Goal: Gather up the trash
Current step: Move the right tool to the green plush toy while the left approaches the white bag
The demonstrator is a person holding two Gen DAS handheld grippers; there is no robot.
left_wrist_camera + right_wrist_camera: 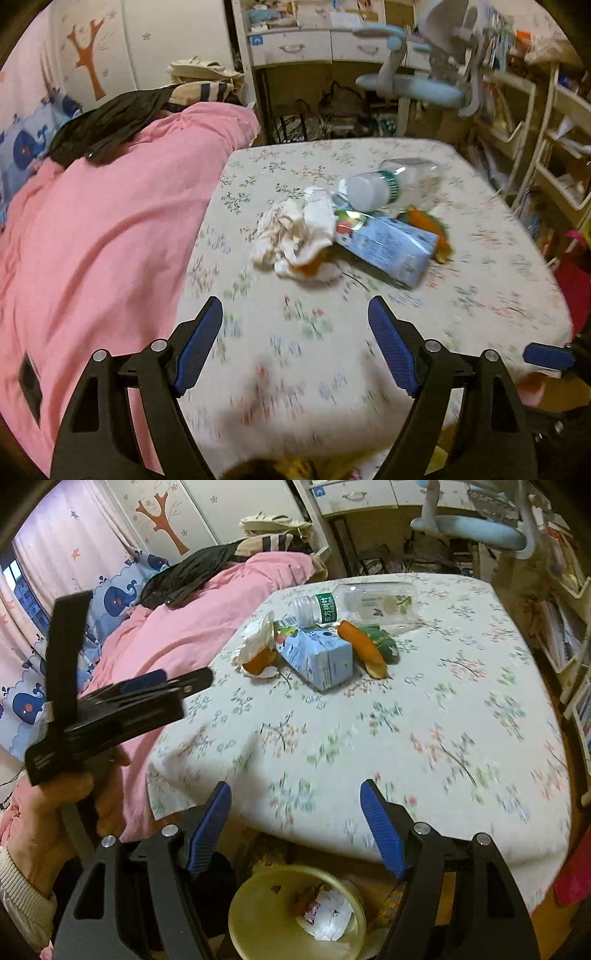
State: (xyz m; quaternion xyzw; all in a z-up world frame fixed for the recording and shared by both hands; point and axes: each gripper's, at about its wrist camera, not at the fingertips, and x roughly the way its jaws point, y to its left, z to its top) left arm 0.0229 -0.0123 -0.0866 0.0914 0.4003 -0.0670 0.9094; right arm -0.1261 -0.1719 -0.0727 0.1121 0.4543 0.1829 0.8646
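Observation:
Trash lies in a heap on the floral-clothed table (pixel 480 280) (pixel 461 672): a crumpled white tissue (pixel 295 232) (pixel 255 642), a light blue carton (pixel 391 247) (pixel 317 657), a clear plastic bottle (pixel 391 182) (pixel 365 603) on its side, and an orange peel (pixel 430 223) (pixel 364 648). My left gripper (pixel 295 314) hovers open over the near part of the table, short of the heap, nothing between its fingers. My right gripper (pixel 295 797) is open and empty at the table's front edge, above a yellowish bin (pixel 295 915) holding paper scraps. In the right wrist view the left gripper (pixel 173 681), held by a hand (pixel 55 812), shows at left.
A pink duvet (pixel 110 240) (pixel 177 635) with a black garment (pixel 107 122) covers the bed left of the table. A desk with drawers (pixel 310 46), a light blue chair (pixel 424 85) and white shelves (pixel 554 147) stand behind and to the right.

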